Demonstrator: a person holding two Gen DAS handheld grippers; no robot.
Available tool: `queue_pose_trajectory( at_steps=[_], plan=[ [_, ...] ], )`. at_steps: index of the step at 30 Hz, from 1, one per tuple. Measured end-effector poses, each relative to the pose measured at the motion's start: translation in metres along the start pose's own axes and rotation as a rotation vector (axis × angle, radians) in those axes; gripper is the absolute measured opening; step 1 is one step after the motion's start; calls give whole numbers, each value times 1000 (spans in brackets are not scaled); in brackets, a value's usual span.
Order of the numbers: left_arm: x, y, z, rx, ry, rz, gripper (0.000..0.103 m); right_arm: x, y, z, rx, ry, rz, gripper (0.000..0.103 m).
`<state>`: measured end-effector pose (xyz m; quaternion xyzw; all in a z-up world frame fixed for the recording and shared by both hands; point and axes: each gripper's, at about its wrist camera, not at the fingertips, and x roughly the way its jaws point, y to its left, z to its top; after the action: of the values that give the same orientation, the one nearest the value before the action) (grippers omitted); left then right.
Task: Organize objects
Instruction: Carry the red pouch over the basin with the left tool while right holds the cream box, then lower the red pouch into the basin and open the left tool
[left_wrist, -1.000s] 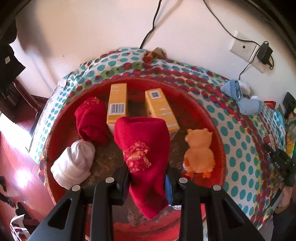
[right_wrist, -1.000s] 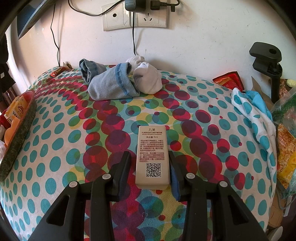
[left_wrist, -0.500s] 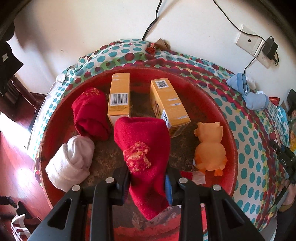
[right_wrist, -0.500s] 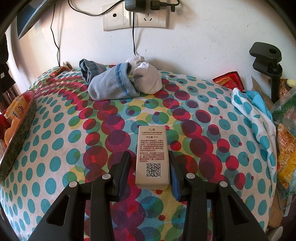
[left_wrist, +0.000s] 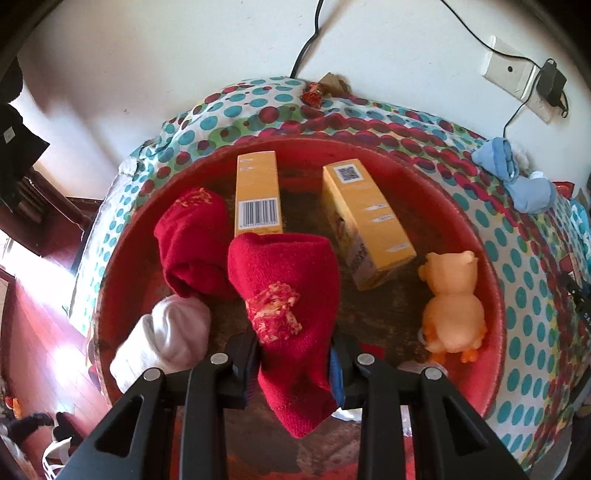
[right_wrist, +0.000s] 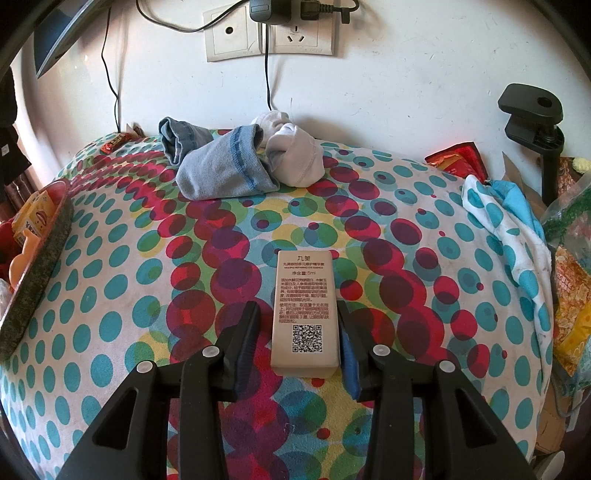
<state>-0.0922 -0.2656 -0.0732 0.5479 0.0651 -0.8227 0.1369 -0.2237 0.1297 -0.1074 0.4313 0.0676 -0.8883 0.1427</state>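
My left gripper (left_wrist: 295, 338) is shut on a red sock (left_wrist: 288, 295) with a gold patch, which hangs over the round red tray (left_wrist: 122, 258). In the tray lie a rolled red sock (left_wrist: 192, 240), a white sock (left_wrist: 162, 339), two yellow boxes (left_wrist: 257, 195) (left_wrist: 369, 229) and an orange toy animal (left_wrist: 452, 295). My right gripper (right_wrist: 298, 306) straddles a beige box (right_wrist: 306, 310) that lies flat on the dotted tablecloth (right_wrist: 129, 295). Its right finger is against the box, while a narrow strip of cloth shows on the left side.
Rolled blue-grey socks (right_wrist: 221, 170) and a white sock (right_wrist: 295, 158) lie by the wall under the sockets (right_wrist: 269, 37). The tray's rim (right_wrist: 40, 266) sits at the left edge. Snack packets (right_wrist: 458, 158) and a black clamp stand (right_wrist: 535, 114) crowd the right side.
The left gripper has sunk a little toward the tray with the red sock still in it, so the tray looks larger. The right gripper and the beige box have not moved.
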Motion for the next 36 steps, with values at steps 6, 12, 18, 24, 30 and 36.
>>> queue_pose_trajectory(
  at_steps=[6,12,18,24,30,36],
  plan=[
    [7,1,4,22,6,21,33,0,0,0,0,0,0,39],
    [11,0,8,30,2,17,39,0,1,0,-1,0,-1,39],
    [18,4,8,17,35,31,47,0,1,0,-1,1,-7,41],
    [8,6,-1,18,-7,14,55,1,1,1,0,3,-13,44],
    [-9,7,-23,-8,-57,8,56,1,0,1,2,3,-12,45],
    [-21,5,-52,-20,-93,6,56,1,1,1,0,3,-14,45]
  ],
)
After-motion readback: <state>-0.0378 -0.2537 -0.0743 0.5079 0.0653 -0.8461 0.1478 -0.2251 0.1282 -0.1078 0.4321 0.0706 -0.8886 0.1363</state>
